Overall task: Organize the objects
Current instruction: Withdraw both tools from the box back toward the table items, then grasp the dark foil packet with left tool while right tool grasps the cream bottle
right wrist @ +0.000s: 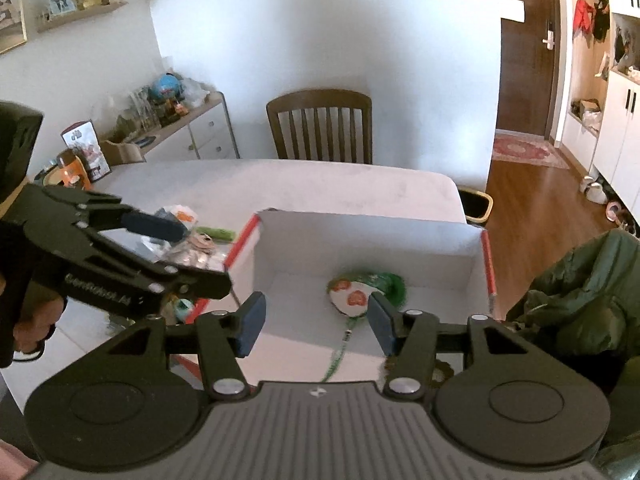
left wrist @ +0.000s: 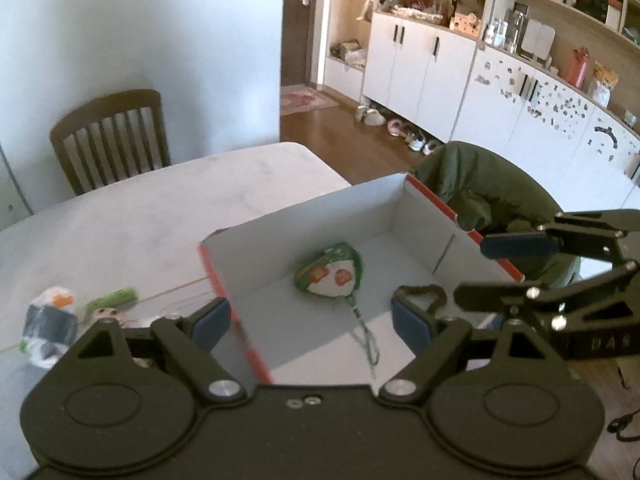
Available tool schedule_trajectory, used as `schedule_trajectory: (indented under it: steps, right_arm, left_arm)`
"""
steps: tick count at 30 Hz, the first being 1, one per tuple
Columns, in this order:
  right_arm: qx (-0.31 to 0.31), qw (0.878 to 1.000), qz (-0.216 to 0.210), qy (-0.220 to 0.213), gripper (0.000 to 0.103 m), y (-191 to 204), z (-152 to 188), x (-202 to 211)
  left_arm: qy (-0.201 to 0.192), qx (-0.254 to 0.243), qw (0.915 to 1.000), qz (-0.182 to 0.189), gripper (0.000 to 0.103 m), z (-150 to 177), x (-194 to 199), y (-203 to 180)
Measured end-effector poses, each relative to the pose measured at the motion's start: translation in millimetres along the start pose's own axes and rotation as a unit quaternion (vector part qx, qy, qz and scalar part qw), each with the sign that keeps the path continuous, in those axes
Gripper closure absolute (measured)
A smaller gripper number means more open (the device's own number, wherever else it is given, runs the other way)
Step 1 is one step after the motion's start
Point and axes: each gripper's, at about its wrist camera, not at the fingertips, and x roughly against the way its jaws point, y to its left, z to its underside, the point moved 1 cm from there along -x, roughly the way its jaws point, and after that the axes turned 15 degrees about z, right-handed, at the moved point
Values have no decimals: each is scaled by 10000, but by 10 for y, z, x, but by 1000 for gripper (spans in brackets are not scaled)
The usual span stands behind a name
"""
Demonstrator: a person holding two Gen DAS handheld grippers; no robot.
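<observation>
A white cardboard box with red edges (left wrist: 424, 216) (right wrist: 360, 236) stands on the pale table. Inside it lies a green and white pouch with orange patches (left wrist: 330, 274) (right wrist: 360, 290), its green cord trailing toward me, and a dark scrunchie-like loop (left wrist: 426, 294). My left gripper (left wrist: 312, 320) hangs open above the box's left wall with nothing between its pads. Over the box's near side my right gripper (right wrist: 316, 320) is open and empty too. Each gripper shows in the other's view, right gripper (left wrist: 504, 264), left gripper (right wrist: 188, 252). Small packets (left wrist: 52, 326) (right wrist: 184, 216) and a green toy (left wrist: 114, 304) lie left of the box.
A wooden chair (right wrist: 320, 124) stands at the table's far side. A green jacket (left wrist: 484, 192) (right wrist: 584, 292) hangs over a seat right of the box. A sideboard with clutter (right wrist: 160, 120) lines the left wall, white cabinets (left wrist: 420, 76) the far right. A hand (right wrist: 32, 326) holds the left tool.
</observation>
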Motion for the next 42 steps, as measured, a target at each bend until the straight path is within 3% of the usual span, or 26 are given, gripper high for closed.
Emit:
schedule_trajectory:
  steps: [8,17,24,30,42]
  right_arm:
    - [-83,9999,-13,-109,37,448,-14,156]
    - [-284,9995,-71,-107,25,896,51,211]
    - [-243,9996,-63,-142,17,1255,102,231]
    - [-197,9998,-68,48,17,1536,147,120]
    - [-26,9988,27,490,17,2019,176,-356]
  left_arm:
    - [-276,186,9994,-68,12,296,508,256]
    - [-567,173,9975,-380,1,626,955,518]
    - [-722,183,9958,-530,1,870,1192,742]
    - [-665,284,9964,-440,1,1087,1254,976]
    - [-395,337,9957,-765,1,1529,1087,1452]
